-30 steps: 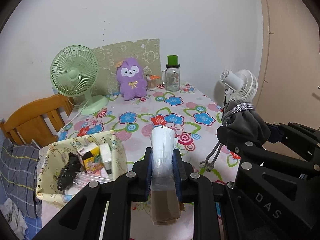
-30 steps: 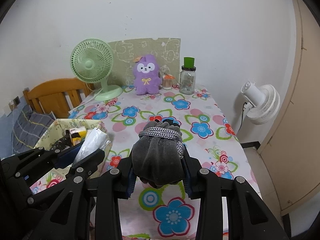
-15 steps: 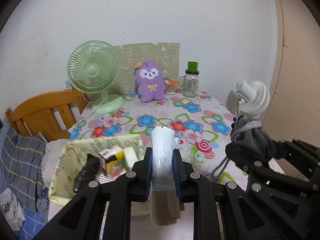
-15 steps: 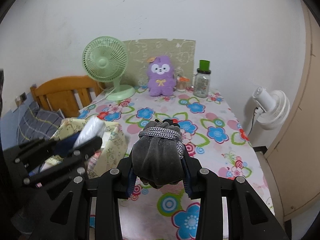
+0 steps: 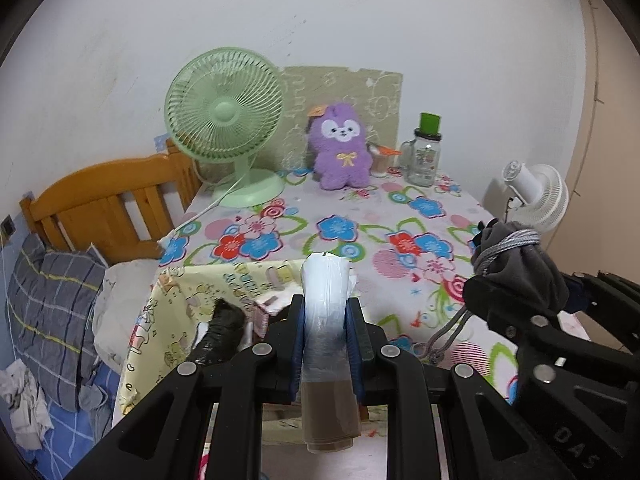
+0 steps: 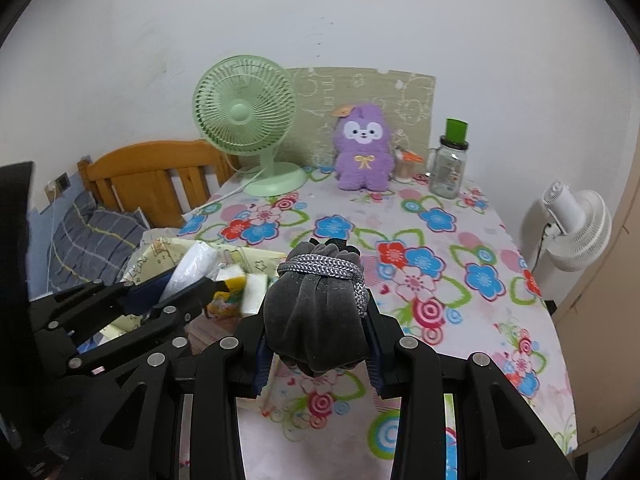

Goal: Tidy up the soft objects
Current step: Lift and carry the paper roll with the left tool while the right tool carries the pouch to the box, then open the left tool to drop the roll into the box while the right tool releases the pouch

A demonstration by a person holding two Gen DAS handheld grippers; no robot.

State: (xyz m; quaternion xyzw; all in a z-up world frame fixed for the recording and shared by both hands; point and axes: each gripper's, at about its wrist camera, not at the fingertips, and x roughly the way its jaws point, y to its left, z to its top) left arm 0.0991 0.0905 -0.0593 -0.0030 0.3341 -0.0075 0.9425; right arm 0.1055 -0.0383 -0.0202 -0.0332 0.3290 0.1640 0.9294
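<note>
My left gripper (image 5: 326,320) is shut on a rolled plastic bag (image 5: 326,304), white at the tip and brown near the camera; it also shows in the right wrist view as the plastic bag (image 6: 192,270). My right gripper (image 6: 318,320) is shut on a grey drawstring pouch (image 6: 318,320) bound with a grey cord, seen too at the right as the pouch (image 5: 520,268). Both hang above the near edge of the flowered table (image 5: 360,216). Under the left gripper stands a yellow patterned fabric box (image 5: 180,300) holding a black item (image 5: 222,328) and small packets (image 6: 240,284).
At the back of the table stand a green desk fan (image 5: 224,120), a purple plush toy (image 5: 340,148) and a glass jar with a green lid (image 5: 426,152). A white fan (image 5: 540,196) is off the right edge. A wooden bed frame (image 5: 108,200) and grey pillow (image 5: 48,300) lie left.
Both grippers have shifted left together, each keeping its grip. The fabric box has slid from the left side of the left wrist view to under that gripper.
</note>
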